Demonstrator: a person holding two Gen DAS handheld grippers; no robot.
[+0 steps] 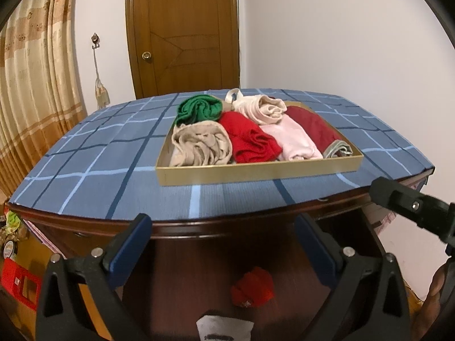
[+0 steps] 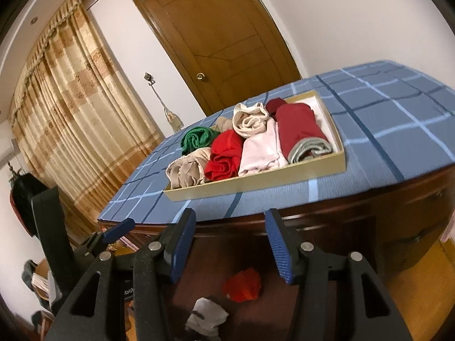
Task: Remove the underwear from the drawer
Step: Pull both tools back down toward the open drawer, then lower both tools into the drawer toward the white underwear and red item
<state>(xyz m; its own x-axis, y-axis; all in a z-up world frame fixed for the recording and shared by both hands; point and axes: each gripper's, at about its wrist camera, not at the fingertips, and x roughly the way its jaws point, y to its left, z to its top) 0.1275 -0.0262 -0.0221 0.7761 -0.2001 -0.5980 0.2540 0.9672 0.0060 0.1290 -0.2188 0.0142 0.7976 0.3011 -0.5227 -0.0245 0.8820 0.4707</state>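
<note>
1. Rolled underwear (image 1: 250, 139) sits packed in a shallow tan drawer tray (image 1: 256, 170) on the blue checked tabletop (image 1: 93, 159), well ahead of both sets of fingers.
2. Left gripper (image 1: 223, 244): jaws wide apart, holding nothing.
3. Right gripper (image 2: 230, 244): jaws partly open, nothing between them either.
4. Red bundle (image 2: 241, 285) lies on the floor below the fingers.

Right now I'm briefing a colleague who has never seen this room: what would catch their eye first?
The shallow tray of rolled underwear on the blue checked tablecloth, above all the bright red roll mid-tray and the green roll at its far left corner. Next, a red garment lying on the floor below the table, seen between the open blue pads of the right tool.
</note>
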